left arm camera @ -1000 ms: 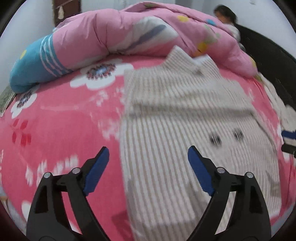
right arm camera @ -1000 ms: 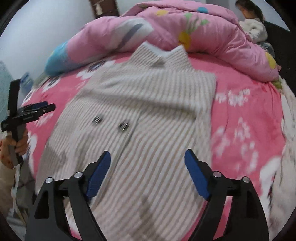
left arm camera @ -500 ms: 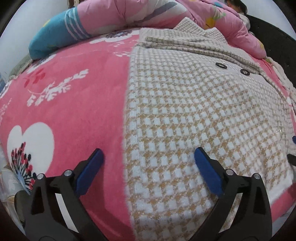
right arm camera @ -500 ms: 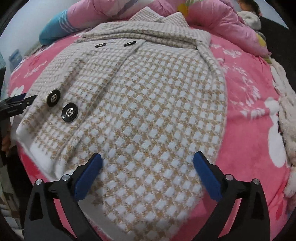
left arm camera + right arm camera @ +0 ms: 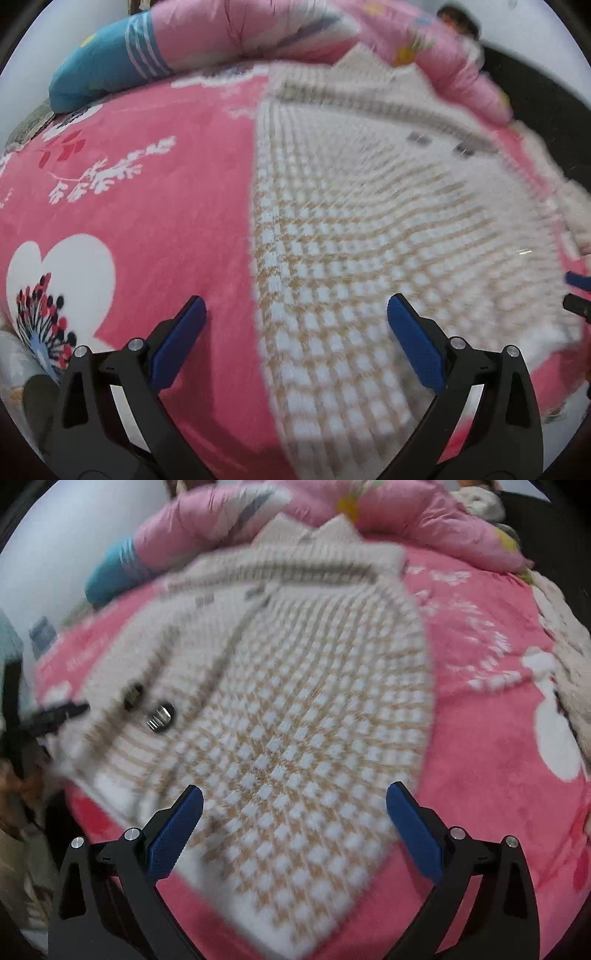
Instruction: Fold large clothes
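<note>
While both tools gape, one coat (image 5: 295, 709) shows four buttons.

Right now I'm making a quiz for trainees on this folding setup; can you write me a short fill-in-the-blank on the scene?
1. The checked coat lies spread on a ____ blanket with white flowers.
2. The left gripper and the right gripper both have their jaws ____.
3. The pads on the fingers are ____ in colour.
4. Beyond the coat's collar lies a bunched pink ____.

Missing words: pink; open; blue; quilt
</note>
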